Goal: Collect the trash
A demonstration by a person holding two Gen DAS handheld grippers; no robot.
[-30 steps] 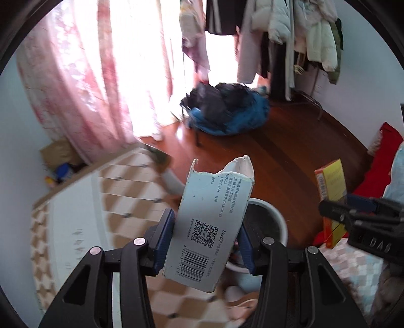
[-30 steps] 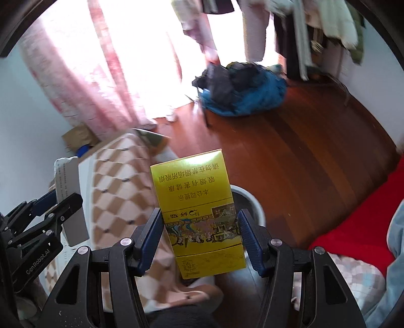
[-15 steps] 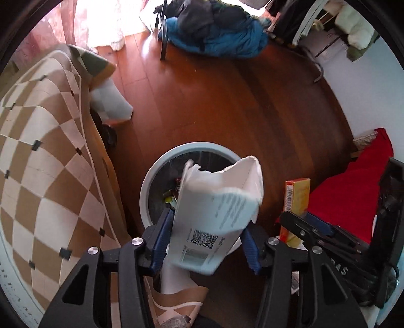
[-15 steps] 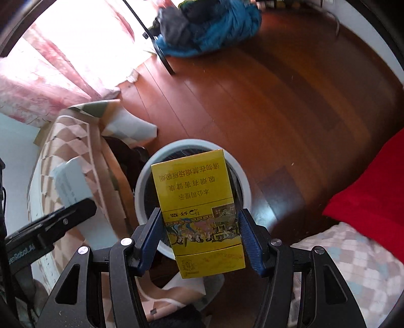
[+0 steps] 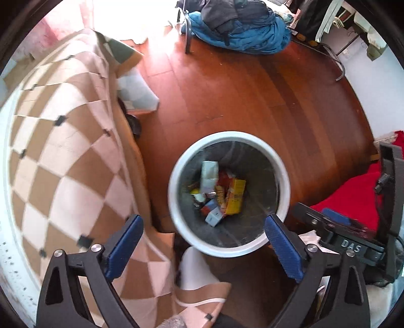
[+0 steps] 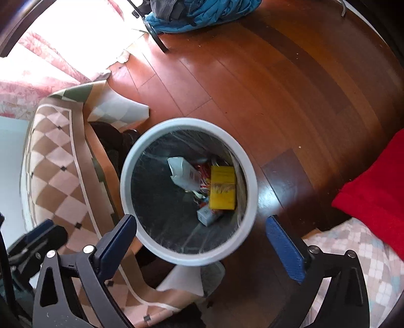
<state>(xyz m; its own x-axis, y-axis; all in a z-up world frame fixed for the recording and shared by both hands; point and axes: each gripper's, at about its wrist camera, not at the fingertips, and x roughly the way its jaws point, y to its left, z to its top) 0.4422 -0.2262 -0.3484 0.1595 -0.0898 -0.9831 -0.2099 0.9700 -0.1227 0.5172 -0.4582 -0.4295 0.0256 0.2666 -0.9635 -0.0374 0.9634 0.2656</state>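
A round white-rimmed trash bin (image 5: 285, 184) (image 6: 250, 174) with a dark liner stands on the wooden floor below both grippers. Inside lie the torn white carton (image 5: 209, 174) (image 6: 183, 172), the yellow box (image 5: 236, 195) (image 6: 222, 188) and several smaller scraps. My left gripper (image 5: 203, 230) hangs open above the bin's near rim, nothing between its blue pads. My right gripper (image 6: 200, 233) is open too, empty, over the bin's near edge. The right gripper's black body (image 5: 353, 242) shows at the right of the left wrist view.
A table with a brown-and-cream checked cloth (image 5: 63, 156) (image 6: 58, 164) stands left of the bin. A red blanket (image 5: 353, 199) (image 6: 376, 191) lies to the right. A heap of blue and dark clothes (image 5: 240, 27) (image 6: 199, 10) sits on the far floor by a pink curtain (image 6: 38, 73).
Both grippers tilted down over the bin and opened. The white carton and the yellow box dropped out of them and now lie inside the bin.
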